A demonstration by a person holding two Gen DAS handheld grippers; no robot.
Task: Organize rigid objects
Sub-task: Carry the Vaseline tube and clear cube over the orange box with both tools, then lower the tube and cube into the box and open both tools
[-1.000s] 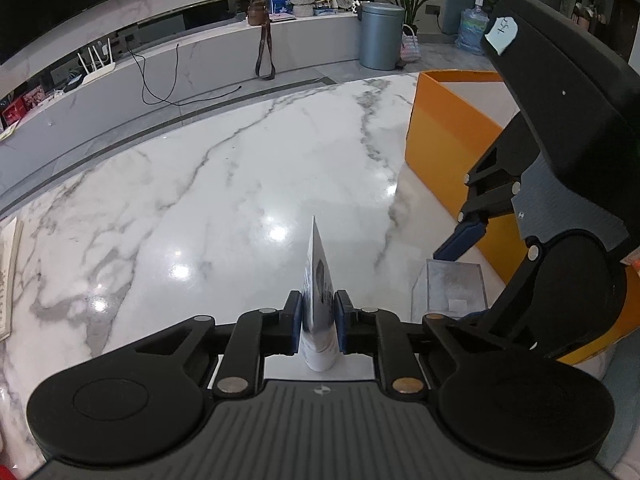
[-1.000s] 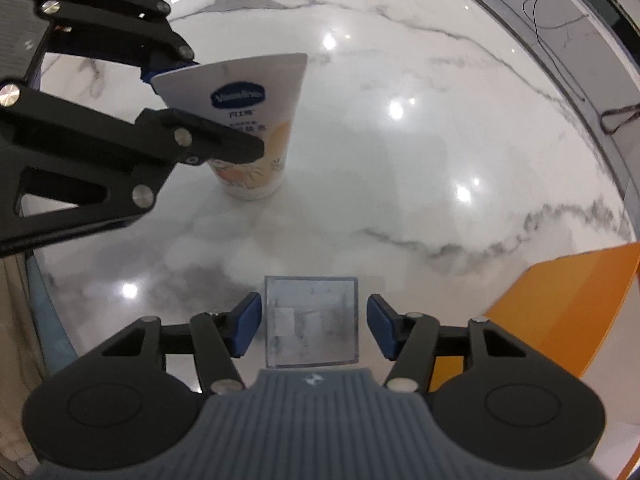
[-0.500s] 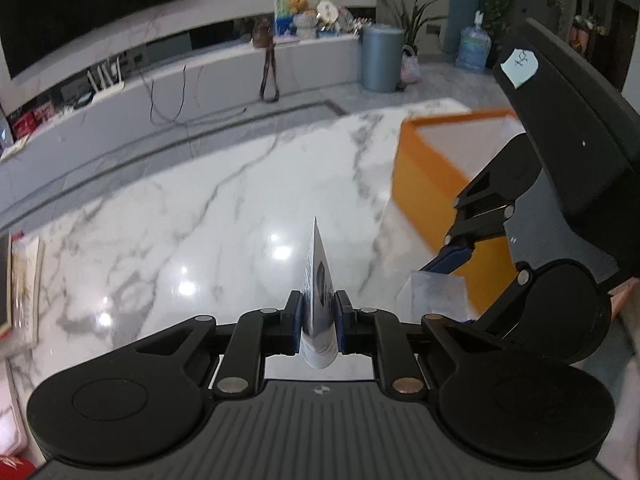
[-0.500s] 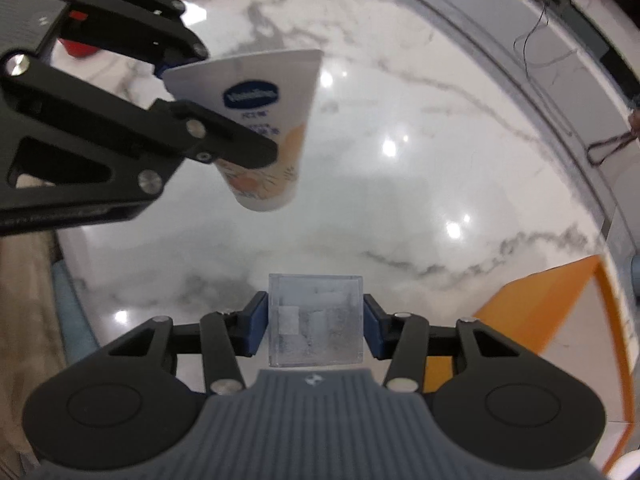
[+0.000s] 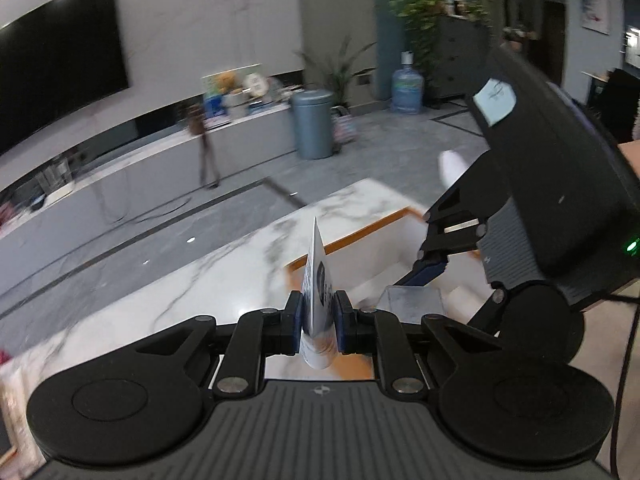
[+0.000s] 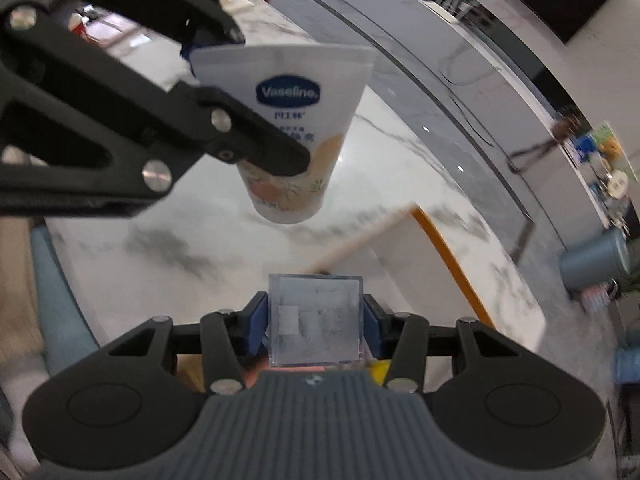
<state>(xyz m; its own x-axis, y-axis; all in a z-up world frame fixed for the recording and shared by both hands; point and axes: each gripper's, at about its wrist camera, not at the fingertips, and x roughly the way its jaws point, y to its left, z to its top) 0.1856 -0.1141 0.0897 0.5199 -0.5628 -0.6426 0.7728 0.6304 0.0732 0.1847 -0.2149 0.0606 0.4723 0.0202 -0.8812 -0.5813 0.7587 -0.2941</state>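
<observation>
The left gripper [image 5: 318,322] is clenched on a white squeeze tube of Vaseline lotion with a blue oval logo and orange fruit print [image 5: 318,300]. The blue pads [image 5: 295,322] pinch its flattened body, likely because that is the narrowest span. The crimped end stands at twelve o'clock and the cap end hangs below, clear of the white marble table with grey veins [image 5: 224,280].

The right gripper [image 6: 315,322] grasps a small clear plastic box with frosted walls [image 6: 315,320] squarely by two opposite sides, so the box sits level between its jaws.

In the right wrist view the tube [image 6: 296,136] hangs at eleven o'clock, well above the table [image 6: 168,236]. At about two o'clock lies an orange-walled open bin with a pale floor [image 6: 452,256]. Both objects look lifted for carrying toward that bin, a judgement from their height and heading.
</observation>
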